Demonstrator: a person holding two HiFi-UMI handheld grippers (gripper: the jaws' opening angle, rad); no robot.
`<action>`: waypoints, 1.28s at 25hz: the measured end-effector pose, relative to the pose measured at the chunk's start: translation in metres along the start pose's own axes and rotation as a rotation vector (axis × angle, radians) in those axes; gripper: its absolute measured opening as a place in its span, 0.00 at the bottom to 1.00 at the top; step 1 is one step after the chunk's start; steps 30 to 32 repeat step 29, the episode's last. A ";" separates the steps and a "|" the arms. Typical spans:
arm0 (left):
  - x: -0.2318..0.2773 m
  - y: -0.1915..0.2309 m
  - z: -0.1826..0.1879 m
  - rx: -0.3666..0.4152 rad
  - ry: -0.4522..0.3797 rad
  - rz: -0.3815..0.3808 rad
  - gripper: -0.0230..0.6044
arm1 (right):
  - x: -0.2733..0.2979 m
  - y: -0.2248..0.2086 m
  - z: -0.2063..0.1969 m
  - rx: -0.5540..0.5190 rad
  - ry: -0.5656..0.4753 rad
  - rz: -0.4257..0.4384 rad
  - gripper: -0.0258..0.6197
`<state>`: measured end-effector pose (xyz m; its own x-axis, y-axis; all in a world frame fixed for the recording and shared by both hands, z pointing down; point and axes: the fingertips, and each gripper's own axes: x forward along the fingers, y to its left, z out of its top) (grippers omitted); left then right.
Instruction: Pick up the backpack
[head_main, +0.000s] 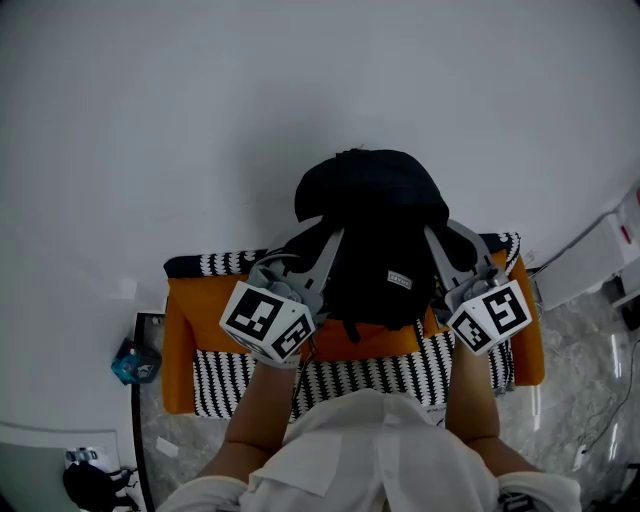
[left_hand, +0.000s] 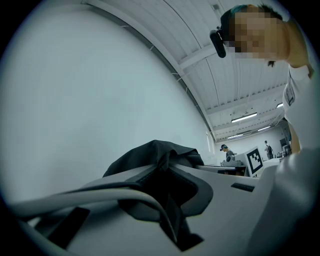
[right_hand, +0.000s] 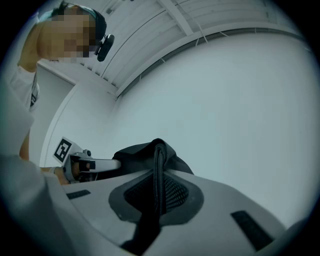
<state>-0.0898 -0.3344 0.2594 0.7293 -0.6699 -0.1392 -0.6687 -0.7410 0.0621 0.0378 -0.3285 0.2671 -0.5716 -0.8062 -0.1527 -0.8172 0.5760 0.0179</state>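
A black backpack (head_main: 371, 228) hangs in front of me above an orange seat. My left gripper (head_main: 331, 246) grips it on its left side and my right gripper (head_main: 436, 243) on its right side. In the left gripper view the grey jaws (left_hand: 167, 192) are shut on a black strap, with the backpack's bulk (left_hand: 150, 154) bunched just beyond. In the right gripper view the jaws (right_hand: 157, 195) pinch an upright padded black strap (right_hand: 159, 167), and the bag (right_hand: 135, 152) sits behind it. Each gripper's marker cube shows in the other's view.
Below the bag is an orange seat (head_main: 190, 340) covered with black-and-white striped cloth (head_main: 390, 375), against a plain white wall. A teal object (head_main: 135, 362) lies on the floor at left. A white unit (head_main: 600, 255) and cables are at right.
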 end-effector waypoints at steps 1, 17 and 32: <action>0.000 0.000 0.000 0.000 0.000 -0.001 0.12 | 0.000 0.000 0.000 -0.001 -0.001 -0.001 0.09; -0.005 -0.005 -0.004 -0.011 0.002 -0.008 0.12 | -0.005 0.004 -0.003 -0.007 -0.001 0.002 0.09; -0.007 -0.001 -0.015 -0.027 0.014 -0.004 0.12 | -0.003 0.004 -0.015 0.005 0.015 0.007 0.09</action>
